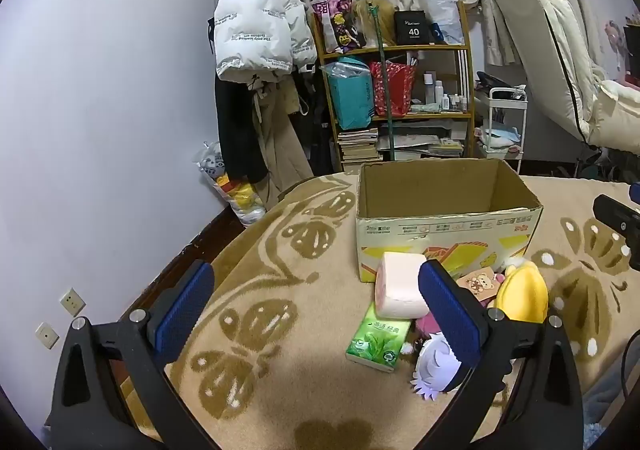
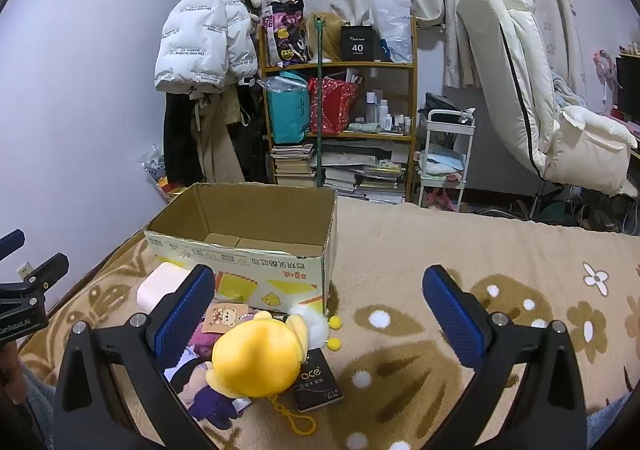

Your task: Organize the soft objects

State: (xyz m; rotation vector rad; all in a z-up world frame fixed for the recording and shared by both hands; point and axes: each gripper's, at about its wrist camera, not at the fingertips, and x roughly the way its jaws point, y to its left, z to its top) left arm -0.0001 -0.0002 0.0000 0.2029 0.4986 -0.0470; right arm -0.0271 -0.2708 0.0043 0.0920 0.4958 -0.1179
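An open cardboard box (image 1: 448,234) (image 2: 256,262) stands on the blanket, nothing visible inside. In front of it lies a pile: a pale pink tissue roll (image 1: 400,286) (image 2: 158,286), a green tissue pack (image 1: 378,342), a yellow plush (image 2: 256,360) (image 1: 524,296), a purple-haired doll (image 2: 200,382) (image 1: 434,366), a bear card (image 2: 222,316) (image 1: 478,284) and a black "ace" pack (image 2: 316,384). My left gripper (image 1: 316,306) is open and empty, left of the pile. My right gripper (image 2: 318,310) is open and empty, above the yellow plush.
A tan patterned blanket (image 2: 460,250) covers the surface. Behind stand a shelf with books and bags (image 2: 340,110), a coat rack with a white jacket (image 2: 200,34), a white cart (image 2: 444,154) and a cream chair (image 2: 532,82). The left gripper's body shows in the right view (image 2: 28,290).
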